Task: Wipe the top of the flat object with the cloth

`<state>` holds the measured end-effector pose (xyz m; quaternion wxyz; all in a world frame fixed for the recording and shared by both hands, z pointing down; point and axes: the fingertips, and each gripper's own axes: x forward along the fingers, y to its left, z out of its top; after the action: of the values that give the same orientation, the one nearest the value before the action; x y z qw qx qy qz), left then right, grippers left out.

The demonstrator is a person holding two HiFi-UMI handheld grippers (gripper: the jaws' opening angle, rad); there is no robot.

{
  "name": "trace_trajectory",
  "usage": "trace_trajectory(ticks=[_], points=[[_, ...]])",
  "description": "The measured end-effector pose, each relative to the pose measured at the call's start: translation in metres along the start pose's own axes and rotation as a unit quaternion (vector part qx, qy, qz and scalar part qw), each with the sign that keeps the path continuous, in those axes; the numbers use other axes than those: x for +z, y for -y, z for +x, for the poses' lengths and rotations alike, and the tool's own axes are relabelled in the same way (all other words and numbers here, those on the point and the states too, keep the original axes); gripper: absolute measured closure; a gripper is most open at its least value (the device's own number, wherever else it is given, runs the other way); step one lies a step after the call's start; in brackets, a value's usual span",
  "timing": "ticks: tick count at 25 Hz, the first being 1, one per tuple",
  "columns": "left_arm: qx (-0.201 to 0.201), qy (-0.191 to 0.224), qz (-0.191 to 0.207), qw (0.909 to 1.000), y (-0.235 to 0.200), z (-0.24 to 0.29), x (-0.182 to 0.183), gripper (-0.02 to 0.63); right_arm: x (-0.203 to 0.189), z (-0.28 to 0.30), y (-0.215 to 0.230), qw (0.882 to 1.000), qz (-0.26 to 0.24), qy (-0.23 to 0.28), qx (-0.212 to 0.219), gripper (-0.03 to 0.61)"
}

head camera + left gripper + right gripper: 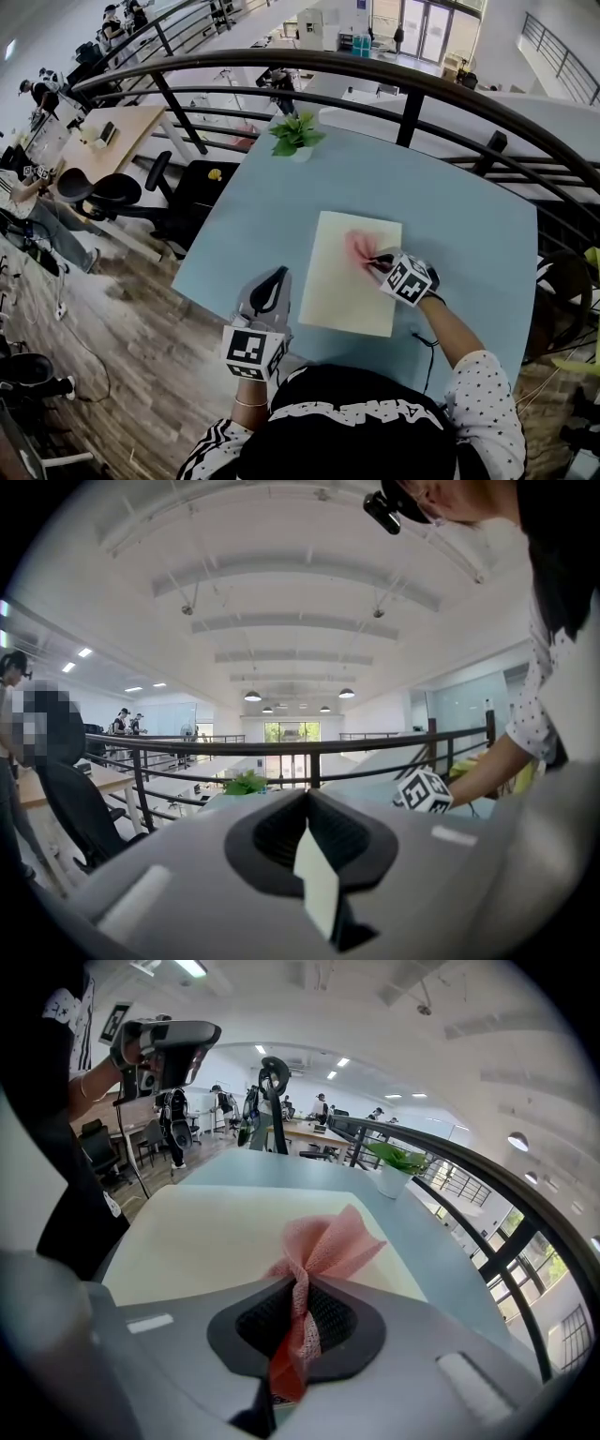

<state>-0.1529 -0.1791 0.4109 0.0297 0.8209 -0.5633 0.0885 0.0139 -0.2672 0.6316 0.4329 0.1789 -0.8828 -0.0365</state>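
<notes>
Pink cloth [324,1239], pinched in the right gripper [376,262], rests on the board [339,295]. The left gripper [277,277] hovers nearby, jaws pressed together; a plant [297,133] stands clear.

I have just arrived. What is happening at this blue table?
A person is working with a handheld gripper in each hand at a light blue table. The right gripper has its jaws shut on a pink cloth and presses it against the top of a cream flat board, near the board's far right part. The left gripper is held up to the left of the board, with its jaws together and nothing in them. A small potted plant stands at the table's far edge.
</notes>
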Motion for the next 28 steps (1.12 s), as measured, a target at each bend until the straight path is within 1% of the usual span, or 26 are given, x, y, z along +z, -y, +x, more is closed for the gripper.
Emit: trace_trajectory(ticks=[22, 28], points=[[-0.043, 0.002, 0.0, 0.9991, 0.017, 0.021, -0.003, 0.614, 0.006, -0.02, -0.081, 0.998, -0.031, 0.022, 0.06, 0.558], [-0.052, -0.002, -0.001, 0.9986, 0.023, 0.023, -0.003, 0.614, 0.006, -0.026, -0.1, 0.996, -0.028, 0.026, 0.08, 0.558]])
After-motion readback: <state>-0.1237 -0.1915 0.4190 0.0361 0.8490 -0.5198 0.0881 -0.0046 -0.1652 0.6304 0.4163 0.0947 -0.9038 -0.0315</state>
